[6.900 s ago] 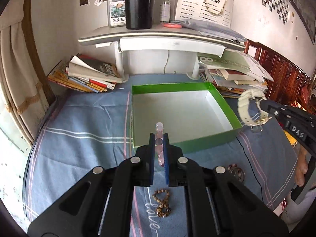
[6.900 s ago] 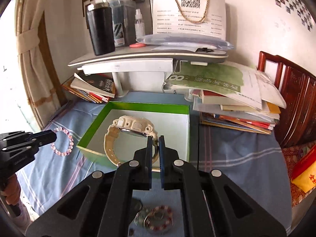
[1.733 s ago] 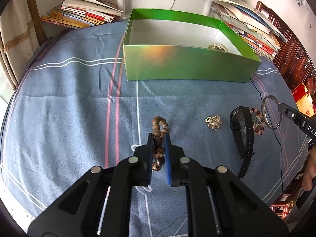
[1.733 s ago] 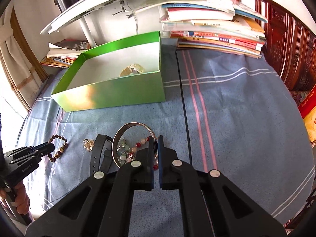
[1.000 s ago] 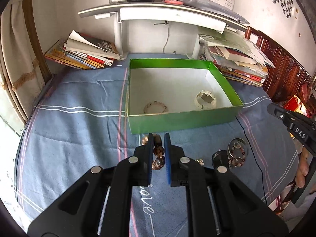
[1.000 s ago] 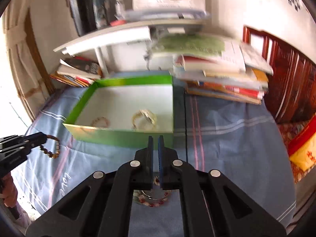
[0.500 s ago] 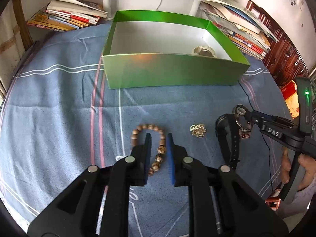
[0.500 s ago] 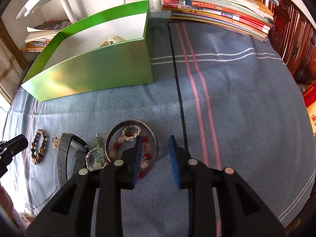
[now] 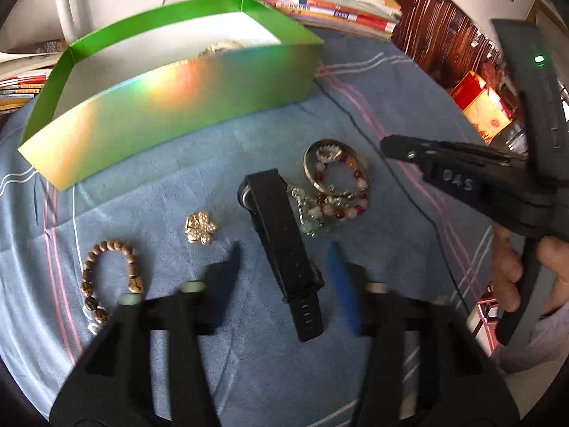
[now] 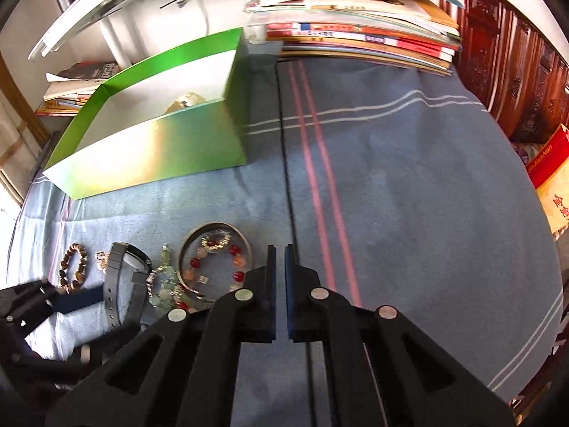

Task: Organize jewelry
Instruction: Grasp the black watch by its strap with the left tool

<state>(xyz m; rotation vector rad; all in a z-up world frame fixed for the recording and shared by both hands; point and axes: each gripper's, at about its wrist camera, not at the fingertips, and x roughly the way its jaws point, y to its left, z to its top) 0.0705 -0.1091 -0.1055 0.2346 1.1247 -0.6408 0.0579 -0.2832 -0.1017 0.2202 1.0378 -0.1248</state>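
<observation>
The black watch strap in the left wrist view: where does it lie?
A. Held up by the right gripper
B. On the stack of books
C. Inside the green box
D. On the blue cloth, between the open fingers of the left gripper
D: the black watch strap lies flat on the blue cloth, with the left gripper open around its lower end.

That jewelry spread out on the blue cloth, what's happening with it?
A person is sorting jewelry into the green box with a hand-held gripper in each hand. Right now the left gripper is open, its jaws having just widened, straddling the black watch without pressing on it. The right gripper is shut and empty, beside the silver bangle and red bead bracelet. A brown bead bracelet and a gold charm lie on the cloth.
</observation>
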